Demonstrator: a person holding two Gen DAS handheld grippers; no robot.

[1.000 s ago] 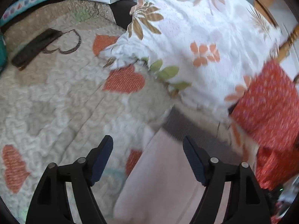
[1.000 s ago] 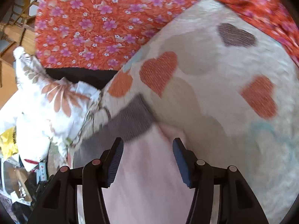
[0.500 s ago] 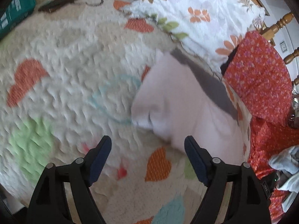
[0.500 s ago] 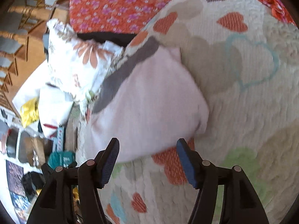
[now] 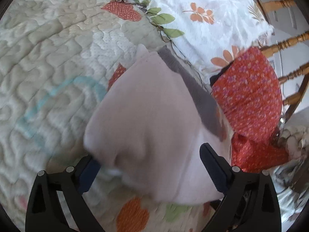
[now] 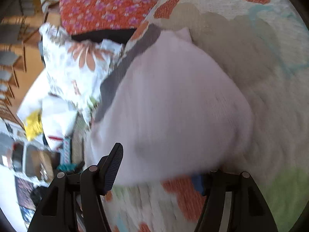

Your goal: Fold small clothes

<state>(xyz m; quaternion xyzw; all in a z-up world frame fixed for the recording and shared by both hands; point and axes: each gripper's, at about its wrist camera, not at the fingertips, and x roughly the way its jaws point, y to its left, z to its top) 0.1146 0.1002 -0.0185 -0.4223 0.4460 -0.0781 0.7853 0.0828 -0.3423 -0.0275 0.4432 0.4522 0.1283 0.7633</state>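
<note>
On quilt (image 5: 48, 61) — pink garment (image 5: 150, 116), left tongs (image 5: 148, 170) spread

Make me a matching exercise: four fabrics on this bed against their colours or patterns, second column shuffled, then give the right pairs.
Things:
1. folded garment
2. waistband along the garment's far edge
3. quilt under the garment
4. pillow behind the garment

Looks:
A. white with orange flowers and green leaves
B. pale pink
C. cream with orange hearts
D. grey

Pairs: 1-B, 2-D, 3-C, 4-A
</note>
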